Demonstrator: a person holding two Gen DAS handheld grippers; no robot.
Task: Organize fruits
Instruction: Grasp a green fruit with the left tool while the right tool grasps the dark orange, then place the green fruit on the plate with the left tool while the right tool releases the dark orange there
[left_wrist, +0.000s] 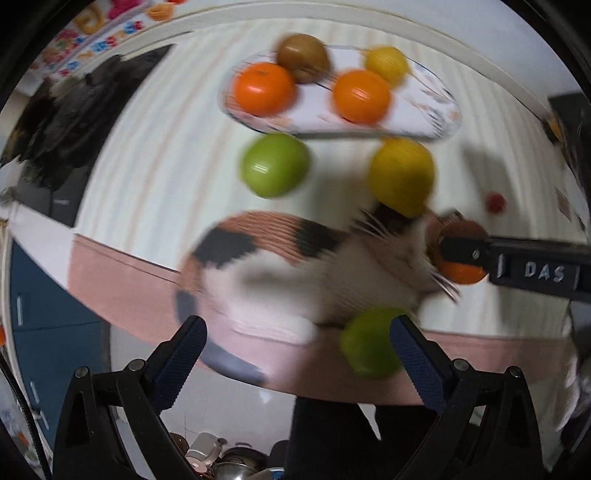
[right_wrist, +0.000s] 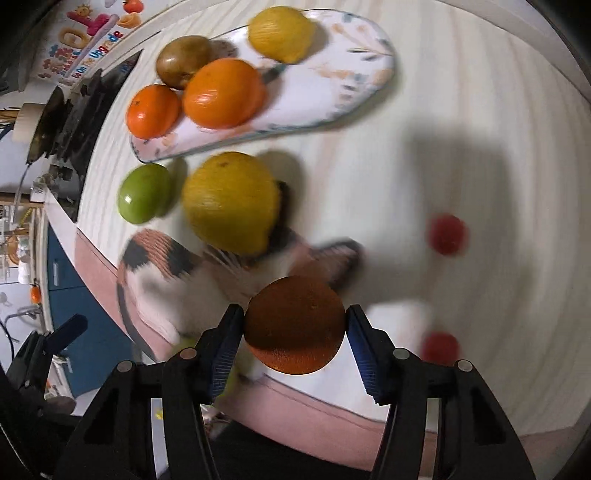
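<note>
Right gripper: my two fingers are clamped on a dark orange, one pad on each side of it, and I hold it above the near edge of the table

Left gripper: my fingers stand wide apart with nothing between them; a green fruit lies just beside the right finger, near the table edge

Below the orange: a cat-pattern cloth lies on the table, and a big yellow fruit sits at its far side, with a green apple next to it

Plate: it is farther away and already carries two oranges, a brown kiwi and a lemon; its right half is free

Loose items: two small red fruits lie to the right, well apart from the plate

How I do this step well, in my opinion: I carry the orange high over the yellow fruit, lower it on the free part of the plate, and open only when it rests, so it does not roll into the others

Risk: the picture is blurred from motion, so I should go slower near the plate
</note>
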